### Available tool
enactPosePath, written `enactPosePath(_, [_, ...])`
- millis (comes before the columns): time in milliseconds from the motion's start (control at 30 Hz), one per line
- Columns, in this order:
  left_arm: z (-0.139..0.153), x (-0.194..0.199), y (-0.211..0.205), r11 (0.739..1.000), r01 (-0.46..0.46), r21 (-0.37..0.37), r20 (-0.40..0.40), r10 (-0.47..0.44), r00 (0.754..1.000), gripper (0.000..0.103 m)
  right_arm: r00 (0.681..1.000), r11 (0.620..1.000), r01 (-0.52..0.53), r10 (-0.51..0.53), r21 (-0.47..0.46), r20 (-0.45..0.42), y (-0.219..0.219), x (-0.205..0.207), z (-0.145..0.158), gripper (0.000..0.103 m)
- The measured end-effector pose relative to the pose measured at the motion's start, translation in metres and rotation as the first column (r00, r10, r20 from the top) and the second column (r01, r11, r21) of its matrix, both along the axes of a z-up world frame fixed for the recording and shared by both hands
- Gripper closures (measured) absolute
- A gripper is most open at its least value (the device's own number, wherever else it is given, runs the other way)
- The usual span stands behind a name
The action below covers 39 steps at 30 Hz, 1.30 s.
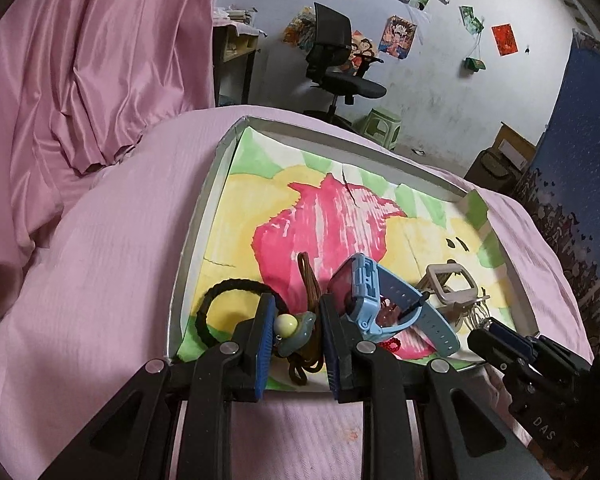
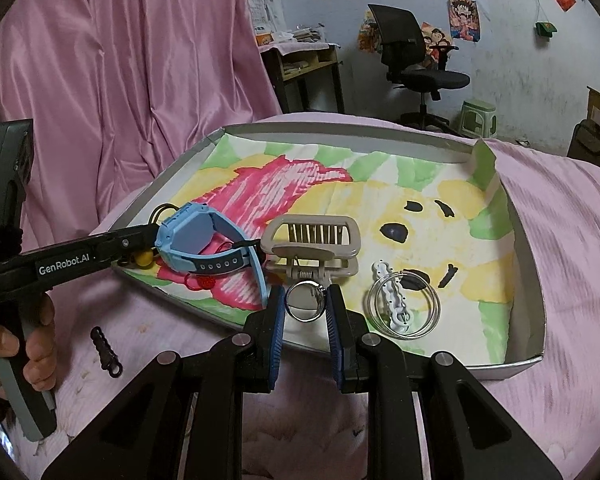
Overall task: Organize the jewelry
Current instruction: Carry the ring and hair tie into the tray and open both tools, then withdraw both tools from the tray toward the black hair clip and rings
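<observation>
Pink bedding (image 2: 560, 240) bears the painted tray (image 2: 532, 240); office chair (image 2: 412, 56) behind.

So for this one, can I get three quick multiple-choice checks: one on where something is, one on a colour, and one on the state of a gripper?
1. Where does the small black clip lie?
A. On the pink bedding, outside the tray
B. Inside the tray
C. On the floor

2. What colour is the smartwatch?
A. Red
B. White
C. Light blue

3. How is the right gripper?
A. Wide open with nothing between its fingers
B. Shut on a silver ring
C. Out of view

Answers:
1 A, the clip rests on the bedding in front of the tray's near edge.
2 C, both the case and the strap are light blue.
3 B, the ring sits between both blue pads.
</observation>
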<state>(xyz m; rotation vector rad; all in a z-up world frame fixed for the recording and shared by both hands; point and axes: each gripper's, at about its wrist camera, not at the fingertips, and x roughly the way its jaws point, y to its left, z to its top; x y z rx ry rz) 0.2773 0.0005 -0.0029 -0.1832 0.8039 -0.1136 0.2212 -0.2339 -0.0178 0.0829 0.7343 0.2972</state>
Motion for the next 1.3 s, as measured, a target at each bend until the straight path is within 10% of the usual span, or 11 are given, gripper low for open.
enactPosePath(233, [0.002, -0.002, 0.001, 1.000, 0.013, -0.012, 0.012, -0.012, 1.000, 0.071, 1.000, 1.000, 0.005, -0.005, -0.001, 0.008, -0.001, -0.001, -0.002, 0.083])
enactPosePath(1033, [0.029, -0.054, 0.020, 0.998, -0.046, -0.038, 0.152, 0.051, 0.987, 0.012, 0.975, 0.995, 0.069, -0.082, 0.068, 0.206, -0.022, -0.056, 0.035, 0.007])
enactPosePath(1300, [0.037, -0.092, 0.020, 1.000, -0.023, -0.006, 0.222, 0.023, 0.975, 0.005, 0.958, 0.994, 0.081, -0.098, 0.071, 0.270, -0.023, -0.084, 0.044, 0.002])
